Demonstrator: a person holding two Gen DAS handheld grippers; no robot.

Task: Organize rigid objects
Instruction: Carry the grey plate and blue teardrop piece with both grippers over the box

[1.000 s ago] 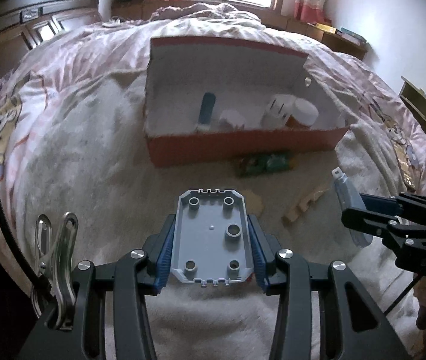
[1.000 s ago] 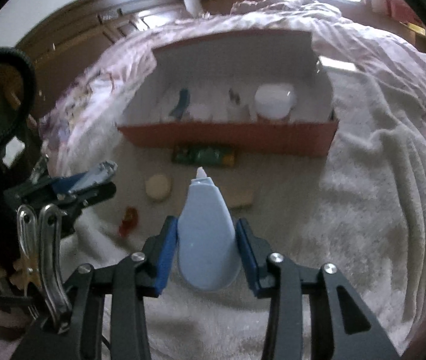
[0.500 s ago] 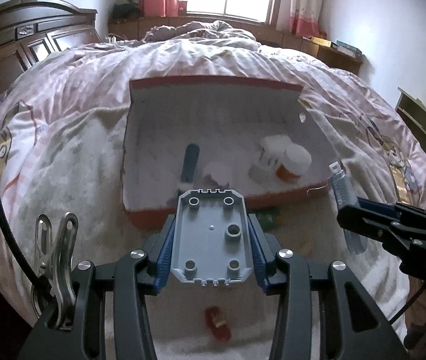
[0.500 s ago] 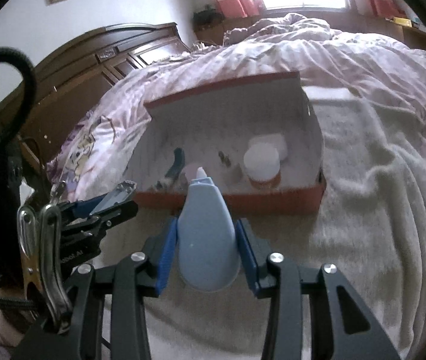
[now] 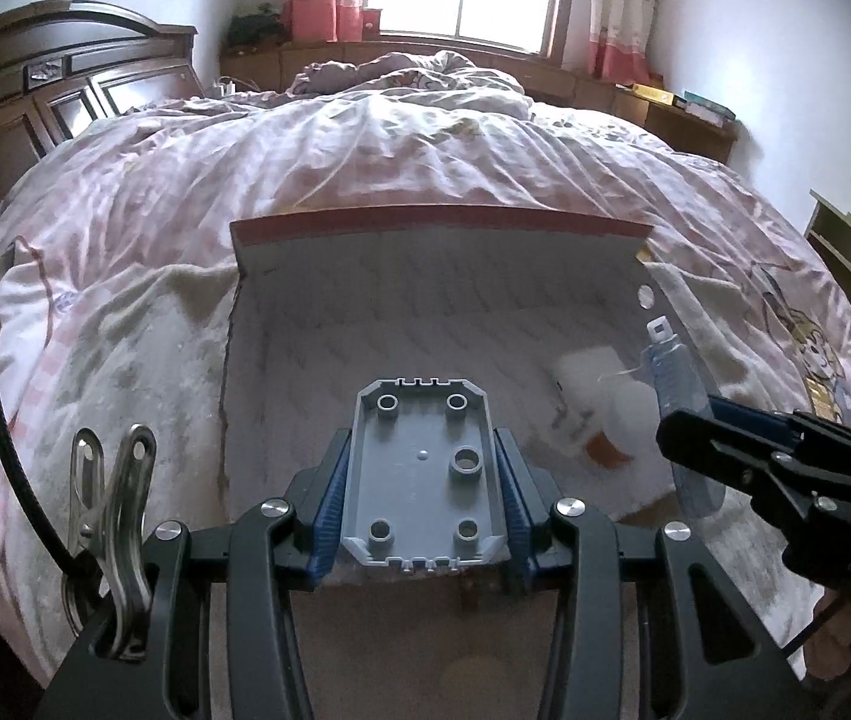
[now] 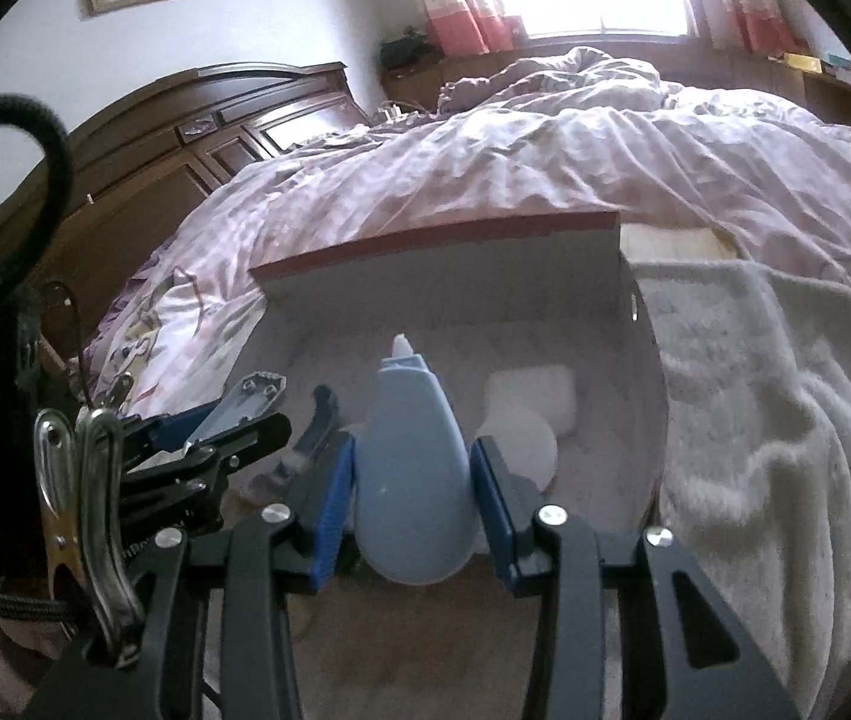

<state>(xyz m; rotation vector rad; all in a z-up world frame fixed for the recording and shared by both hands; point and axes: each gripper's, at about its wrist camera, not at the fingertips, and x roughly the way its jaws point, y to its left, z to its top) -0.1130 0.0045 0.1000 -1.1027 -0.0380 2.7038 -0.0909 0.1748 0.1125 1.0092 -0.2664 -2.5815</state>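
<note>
Both wrist views. The left tongs (image 5: 422,480) are clamped on a flat grey plastic plate with moulded round studs (image 5: 422,468), its blue pads (image 5: 329,501) pressing the plate's two long edges; the plate is held level above the near part of an open red cardboard box with a white interior (image 5: 437,222). The right tongs (image 6: 413,480) are clamped on a pale blue teardrop-shaped plastic dispenser with a white tip (image 6: 413,456), gripped at its wide rear half, tip pointing toward the box's far wall. In the left wrist view the same dispenser (image 5: 674,372) appears edge-on at the right, over the box's right side. In the right wrist view the left tongs (image 6: 227,420) and grey plate (image 6: 245,399) appear at the left, beside a dark blue curved object (image 6: 320,420) lying in the box. A white round-lidded container (image 6: 521,450) and a white rectangular block (image 6: 536,387) rest on the box floor, touching. The box sits on a cream fleece blanket (image 6: 755,420) spread over a pink patterned duvet (image 5: 365,150) on the bed.
</note>
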